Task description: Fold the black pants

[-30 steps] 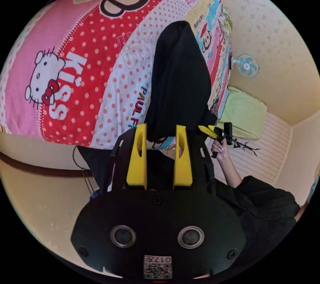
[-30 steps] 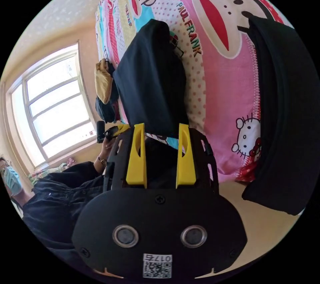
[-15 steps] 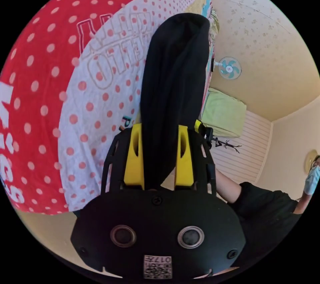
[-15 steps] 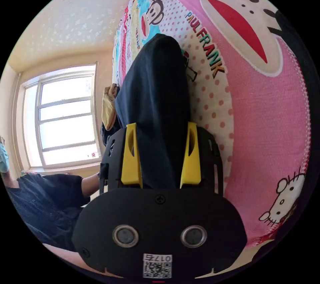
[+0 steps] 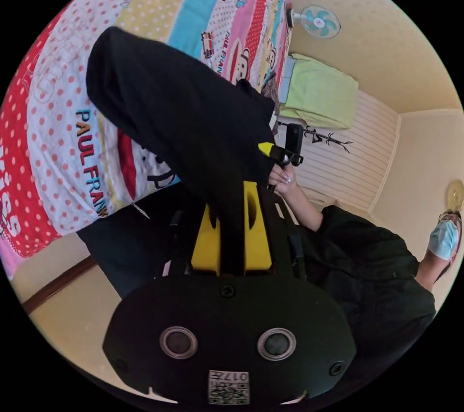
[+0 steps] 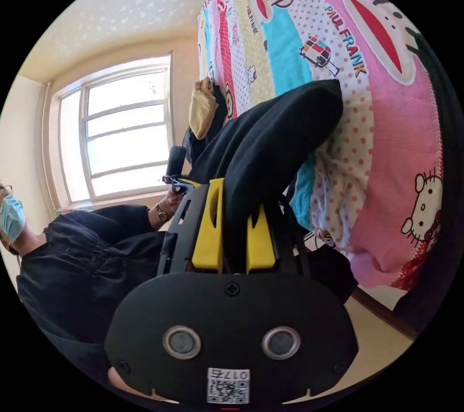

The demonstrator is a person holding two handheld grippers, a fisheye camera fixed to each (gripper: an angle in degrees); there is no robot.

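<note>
Cartoon-printed pink, red and polka-dot bedsheet (image 5: 63, 141) backs the scene as your left gripper (image 5: 231, 219) and right gripper (image 6: 235, 223) each clench their yellow jaws on an edge of the black fabric pants (image 5: 179, 112), which rise from between the fingers and drape onto the bed beyond them. To fold cleanly, you should probably keep both grips level and the cloth taut, then lay the held edge squarely over the far part.
</note>
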